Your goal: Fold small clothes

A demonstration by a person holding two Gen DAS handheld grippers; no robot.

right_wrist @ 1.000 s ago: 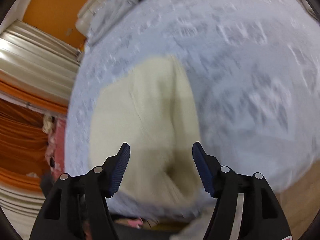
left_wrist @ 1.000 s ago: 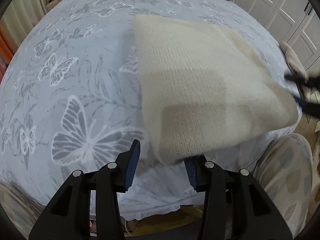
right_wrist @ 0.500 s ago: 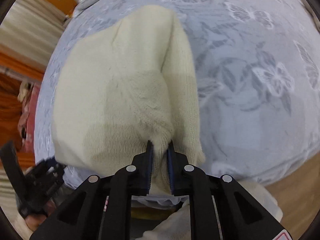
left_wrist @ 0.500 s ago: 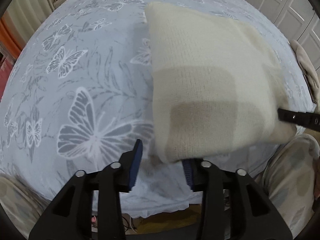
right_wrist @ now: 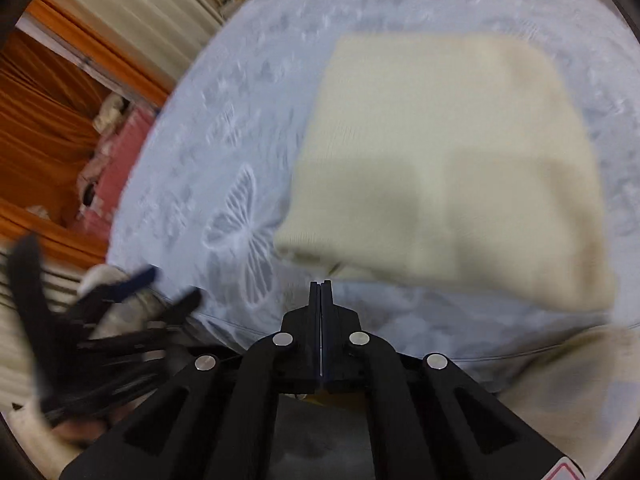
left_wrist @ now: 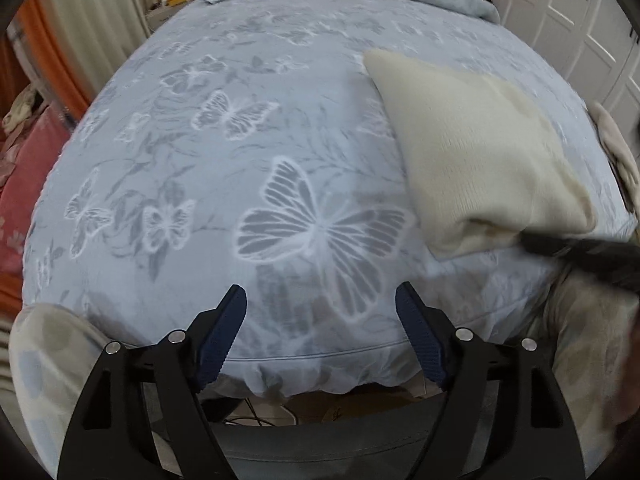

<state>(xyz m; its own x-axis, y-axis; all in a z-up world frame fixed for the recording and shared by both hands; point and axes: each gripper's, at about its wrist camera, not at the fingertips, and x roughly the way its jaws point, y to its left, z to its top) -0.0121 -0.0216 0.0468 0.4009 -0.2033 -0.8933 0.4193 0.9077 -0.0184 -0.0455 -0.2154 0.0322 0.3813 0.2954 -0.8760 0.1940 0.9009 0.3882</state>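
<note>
Left wrist view, nearest first: the left gripper sits at the bottom centre with its jaws opening and nothing between them, only the butterfly bedsheet beneath. Right wrist view: the right gripper is at the bottom centre, its fingers clenched together on nothing, the tips just short of the sweater's near edge. Beyond it, the cream sweater lies folded into a rectangle, filling the middle and right of the frame.

Judging by this, a fold is just finished and both tools are free. Next calls for another fold or setting it aside.

Count: two grippers, one sweater, one bedsheet.
</note>
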